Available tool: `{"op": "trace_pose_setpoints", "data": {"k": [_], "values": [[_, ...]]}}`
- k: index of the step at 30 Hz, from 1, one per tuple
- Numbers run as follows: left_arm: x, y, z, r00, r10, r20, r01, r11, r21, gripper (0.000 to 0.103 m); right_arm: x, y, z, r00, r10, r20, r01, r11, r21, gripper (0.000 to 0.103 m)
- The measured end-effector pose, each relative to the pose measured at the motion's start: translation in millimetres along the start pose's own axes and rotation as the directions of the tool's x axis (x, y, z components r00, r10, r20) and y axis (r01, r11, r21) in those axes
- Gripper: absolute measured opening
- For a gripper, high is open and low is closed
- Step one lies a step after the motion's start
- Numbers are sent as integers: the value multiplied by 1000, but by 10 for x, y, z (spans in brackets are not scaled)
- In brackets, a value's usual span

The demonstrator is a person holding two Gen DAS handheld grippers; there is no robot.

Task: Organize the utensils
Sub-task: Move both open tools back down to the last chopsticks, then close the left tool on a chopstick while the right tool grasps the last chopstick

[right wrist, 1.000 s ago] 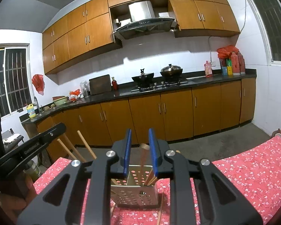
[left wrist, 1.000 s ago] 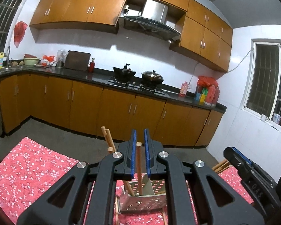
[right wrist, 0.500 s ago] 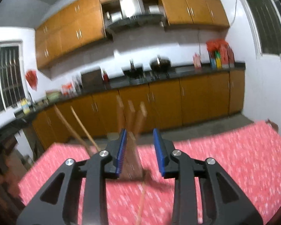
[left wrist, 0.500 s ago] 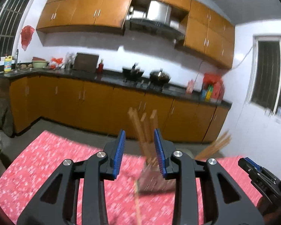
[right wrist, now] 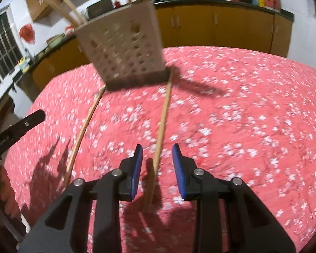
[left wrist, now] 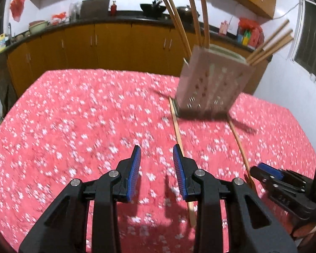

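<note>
1. The holder (left wrist: 212,84) is a pale, square-sided box pierced with rows of holes; it stands on the red flowered cloth (left wrist: 73,126) that covers the bench, toward the far edge.
2. Wooden chopsticks (left wrist: 198,14) stick up out of it, some near upright, some fanned out to one side (four or five in each bunch, hard to count).
3. Two more chopsticks lie flat on the cloth, running from the foot of the holder toward the cameras: a left stick (right wrist: 84,126) and a right stick (right wrist: 161,126).
4. The left tool (left wrist: 157,164) hangs over bare cloth, its blue pads parted by a narrow gap with nothing between them; the left stick passes just beside its right pad.
5. The right tool (right wrist: 155,164) is likewise parted a little, holding nothing; the right stick lies in line with its gap, under it. Whether the pads touch the stick cannot be told.
6. Motion blur smears the holder's holes and the cloth's print.
7. The chopstick tops are cut off by the frame in the right view, and each stick's near end is hidden by a tool.
</note>
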State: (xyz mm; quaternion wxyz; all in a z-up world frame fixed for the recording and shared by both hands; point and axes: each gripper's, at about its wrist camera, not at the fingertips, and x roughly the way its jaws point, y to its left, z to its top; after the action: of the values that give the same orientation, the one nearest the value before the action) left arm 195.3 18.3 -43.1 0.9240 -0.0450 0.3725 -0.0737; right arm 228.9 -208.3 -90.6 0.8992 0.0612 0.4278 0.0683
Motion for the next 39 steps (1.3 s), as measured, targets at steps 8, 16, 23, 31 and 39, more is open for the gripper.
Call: {"op": "trace_pose_setpoints", "data": {"k": [8,16,23,31,39], "values": [[140,-85,-117,998,-37,-47,37,999,11,32,56,-56,-12,998,-68,-1,68,998,-4,9],[307,-225,-224,994,-49,-93,53,998,41,32,-37,-488,16,990,-142,10,141,984,110,8],[477,-322,-283,992,-23,-126,31,998,63,32,-65,-601,4,989,-150,14,147,981,125,8],[546,-387,-299,993,30,-113,-20,995,94,8,-38,-528,4,990,-140,16,138,985,101,8],[580,9,-205,988,104,-111,-99,994,47,8,18,-442,36,993,-119,19,117,991,67,8]]}}
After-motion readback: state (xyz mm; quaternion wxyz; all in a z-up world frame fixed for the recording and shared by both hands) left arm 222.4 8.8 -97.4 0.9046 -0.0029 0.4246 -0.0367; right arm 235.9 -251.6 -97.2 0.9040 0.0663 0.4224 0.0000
